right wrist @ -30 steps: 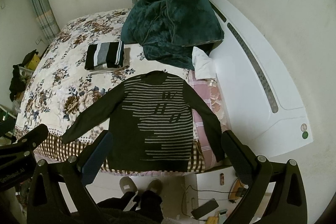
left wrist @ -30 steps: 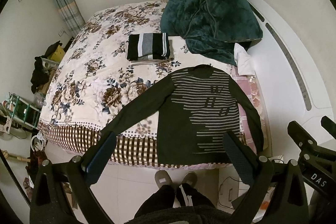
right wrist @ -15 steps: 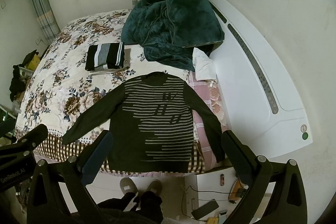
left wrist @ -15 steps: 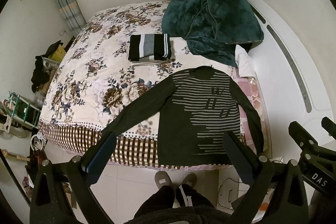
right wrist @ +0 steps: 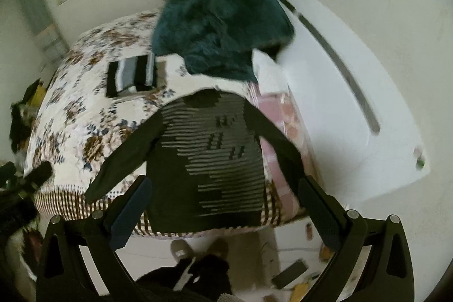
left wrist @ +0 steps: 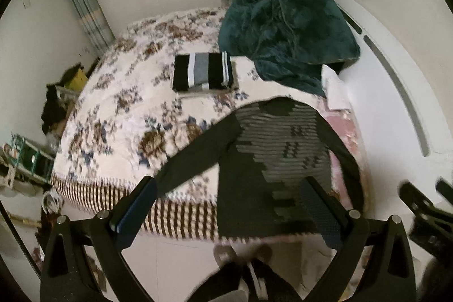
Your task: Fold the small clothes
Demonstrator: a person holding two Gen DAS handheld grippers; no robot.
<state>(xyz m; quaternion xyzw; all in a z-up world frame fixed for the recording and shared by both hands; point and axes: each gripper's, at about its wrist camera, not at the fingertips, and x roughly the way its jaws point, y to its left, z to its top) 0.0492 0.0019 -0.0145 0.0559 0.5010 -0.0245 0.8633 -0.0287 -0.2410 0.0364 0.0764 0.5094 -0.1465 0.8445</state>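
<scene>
Floral bed (left wrist: 119, 115), centre frame: striped sweater (left wrist: 271, 160) lies flat, unfolded. Left gripper (left wrist: 226, 205) and right gripper (right wrist: 223, 203) gape empty. Risk: hem overhanging the edge may slide floorward.

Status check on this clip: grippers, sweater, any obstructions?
Left gripper open, empty; right gripper open, empty. Dark striped sweater flat, unfolded, untouched. Folded striped garment, teal blanket beyond, clear.

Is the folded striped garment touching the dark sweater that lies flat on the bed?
Apart. In the left wrist view, a strip of floral bedspread shows between the folded garment and the collar of the sweater.
</scene>
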